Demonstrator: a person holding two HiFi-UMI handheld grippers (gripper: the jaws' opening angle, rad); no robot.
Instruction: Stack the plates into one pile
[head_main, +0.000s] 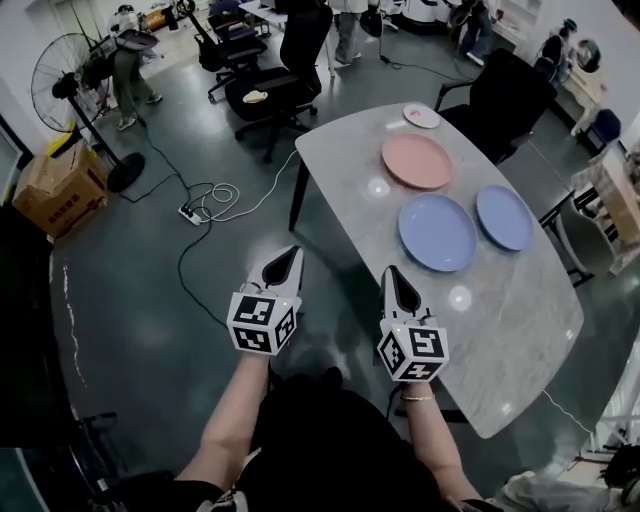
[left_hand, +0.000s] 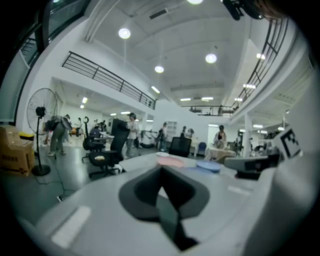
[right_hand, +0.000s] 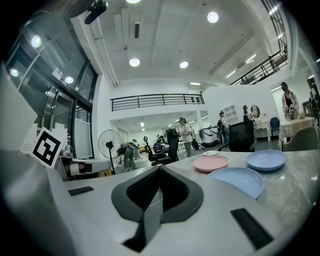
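Grey floor lies under the left gripper (head_main: 292, 252), which we find closed and empty. The right gripper (head_main: 389, 272), likewise closed and empty, sits at the marble table (head_main: 520, 330) edge. Further right we note unstacked plates: a pink plate (head_main: 417, 161), a small plate (head_main: 421, 116) and two blue plates (head_main: 437, 232).

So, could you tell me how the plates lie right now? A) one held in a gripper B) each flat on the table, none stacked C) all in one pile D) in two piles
B: the small plate, pink plate and two blue plates each lie singly on the table.
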